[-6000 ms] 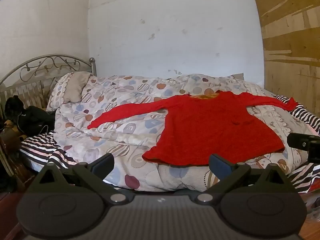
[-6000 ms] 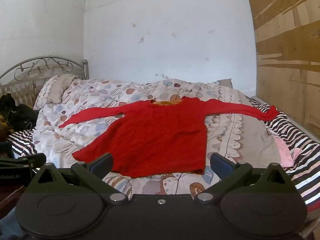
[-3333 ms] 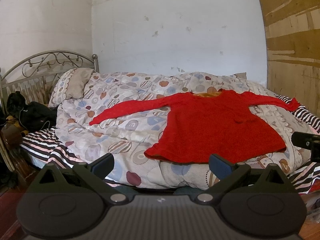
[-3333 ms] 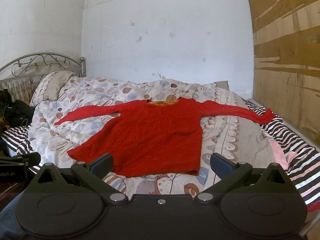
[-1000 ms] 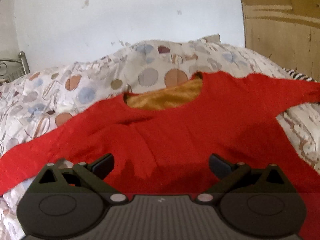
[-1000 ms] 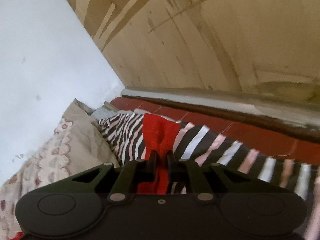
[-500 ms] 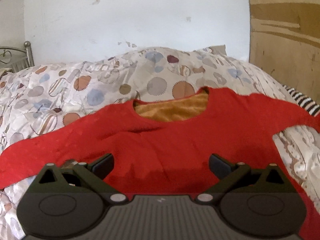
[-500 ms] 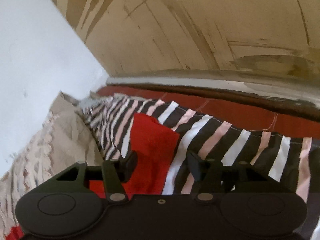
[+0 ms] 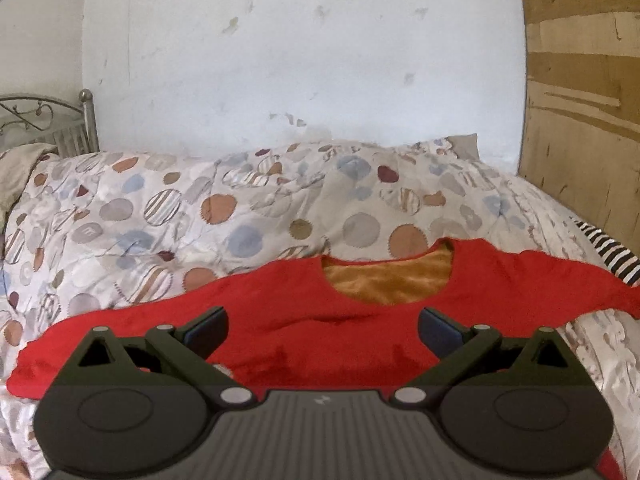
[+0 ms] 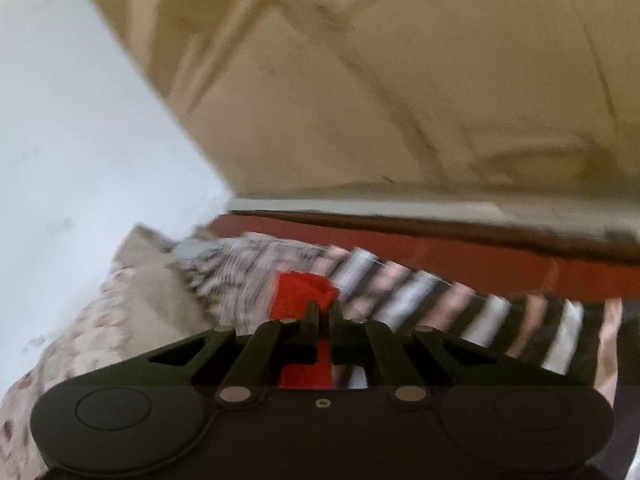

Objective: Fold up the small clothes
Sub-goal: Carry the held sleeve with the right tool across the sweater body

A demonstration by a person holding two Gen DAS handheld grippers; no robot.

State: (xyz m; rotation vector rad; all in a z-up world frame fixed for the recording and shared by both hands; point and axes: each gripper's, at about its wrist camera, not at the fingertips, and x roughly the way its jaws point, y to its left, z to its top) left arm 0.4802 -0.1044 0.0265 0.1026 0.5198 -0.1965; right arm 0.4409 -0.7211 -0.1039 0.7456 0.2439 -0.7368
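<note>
Spotted quilt (image 9: 160, 216) carries the long-sleeved red knit sweater (image 9: 320, 320); right gripper (image 10: 323, 312) clenches its sleeve cuff (image 10: 298, 292), likely for folding; left gripper (image 9: 322, 326) hovers released.

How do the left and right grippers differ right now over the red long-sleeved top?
The left gripper stands wide open above the red long-sleeved top's chest, gripping nothing; the right gripper is shut on the sleeve end, over the striped sheet. Both are black and two-fingered.
</note>
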